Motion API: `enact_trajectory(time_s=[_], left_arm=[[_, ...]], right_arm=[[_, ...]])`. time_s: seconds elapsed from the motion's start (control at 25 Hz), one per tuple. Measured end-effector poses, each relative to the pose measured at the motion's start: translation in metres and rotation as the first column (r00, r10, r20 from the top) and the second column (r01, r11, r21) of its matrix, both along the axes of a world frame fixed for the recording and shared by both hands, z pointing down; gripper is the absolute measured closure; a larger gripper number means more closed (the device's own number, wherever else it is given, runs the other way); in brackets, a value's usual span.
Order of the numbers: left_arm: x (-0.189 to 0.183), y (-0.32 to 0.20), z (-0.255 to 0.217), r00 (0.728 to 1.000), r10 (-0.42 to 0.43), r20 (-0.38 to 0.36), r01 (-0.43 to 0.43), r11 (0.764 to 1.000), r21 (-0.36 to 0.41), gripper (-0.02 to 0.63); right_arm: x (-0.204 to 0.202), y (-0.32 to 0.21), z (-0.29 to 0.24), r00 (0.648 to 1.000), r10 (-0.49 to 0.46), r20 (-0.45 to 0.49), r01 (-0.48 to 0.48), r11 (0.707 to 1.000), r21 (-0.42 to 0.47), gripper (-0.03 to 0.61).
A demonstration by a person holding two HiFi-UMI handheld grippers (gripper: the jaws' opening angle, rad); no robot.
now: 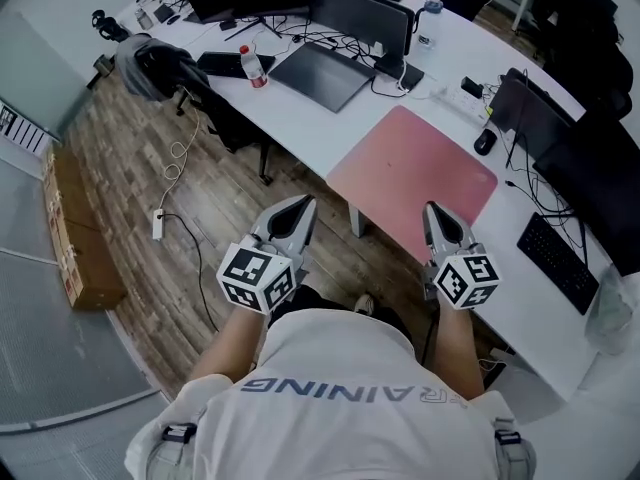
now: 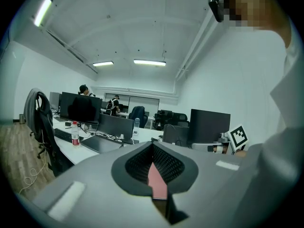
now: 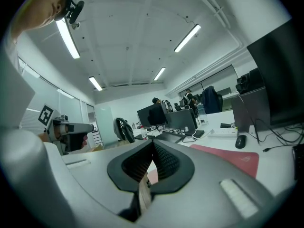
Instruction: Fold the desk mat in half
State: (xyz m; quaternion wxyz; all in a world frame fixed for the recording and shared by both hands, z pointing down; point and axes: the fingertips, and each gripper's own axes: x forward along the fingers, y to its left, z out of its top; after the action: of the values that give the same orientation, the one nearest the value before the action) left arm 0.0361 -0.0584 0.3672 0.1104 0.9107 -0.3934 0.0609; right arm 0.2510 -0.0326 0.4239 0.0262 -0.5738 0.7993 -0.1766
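The pink desk mat (image 1: 410,173) lies flat and unfolded on the white desk (image 1: 300,118), one corner reaching toward the desk's near edge. My left gripper (image 1: 304,205) is shut and empty. It hangs over the floor just left of the mat's near corner. My right gripper (image 1: 432,209) is shut too, with nothing in it, and its tip is above the mat's near edge. In the left gripper view, the left gripper (image 2: 153,147) shows a strip of the mat (image 2: 156,179) below its closed jaws. From the right gripper (image 3: 153,144), the mat (image 3: 232,158) stretches ahead to the right.
A black mouse (image 1: 485,141) and cables lie at the mat's far corner, and a keyboard (image 1: 555,258) to its right. A dark laptop (image 1: 320,73), a bottle (image 1: 257,65) and monitors stand further back. A chair with a jacket (image 1: 160,68) and a power strip (image 1: 158,225) are on the floor at the left.
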Motion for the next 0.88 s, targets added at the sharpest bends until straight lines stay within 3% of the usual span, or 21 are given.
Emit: enact_trajectory(time_s=[0.36,0.48,0.56,0.88], left_arm=[[0.004,-0.06,0.014,0.997,0.074,0.027,-0.073,0.997,-0.029,0.614],[-0.003,-0.088,0.027,0.994,0.111,0.019,-0.11,0.993,-0.047,0.614],[-0.011,-0.109,0.036,0.992,0.128,-0.002,-0.128,0.989,-0.075,0.614],[-0.041,-0.189,0.061,0.969,0.242,-0.042,-0.246,0.961,-0.129,0.614]], right_arm=[[-0.002,-0.043,0.025,0.998,0.06,0.035,-0.058,0.996,-0.063,0.561],[-0.016,-0.061,0.019,0.998,0.069,-0.007,-0.069,0.997,-0.022,0.56],[-0.026,-0.076,0.017,0.997,0.081,-0.019,-0.082,0.996,-0.026,0.509],[-0.062,-0.143,0.022,0.977,0.184,-0.108,-0.194,0.977,-0.087,0.526]])
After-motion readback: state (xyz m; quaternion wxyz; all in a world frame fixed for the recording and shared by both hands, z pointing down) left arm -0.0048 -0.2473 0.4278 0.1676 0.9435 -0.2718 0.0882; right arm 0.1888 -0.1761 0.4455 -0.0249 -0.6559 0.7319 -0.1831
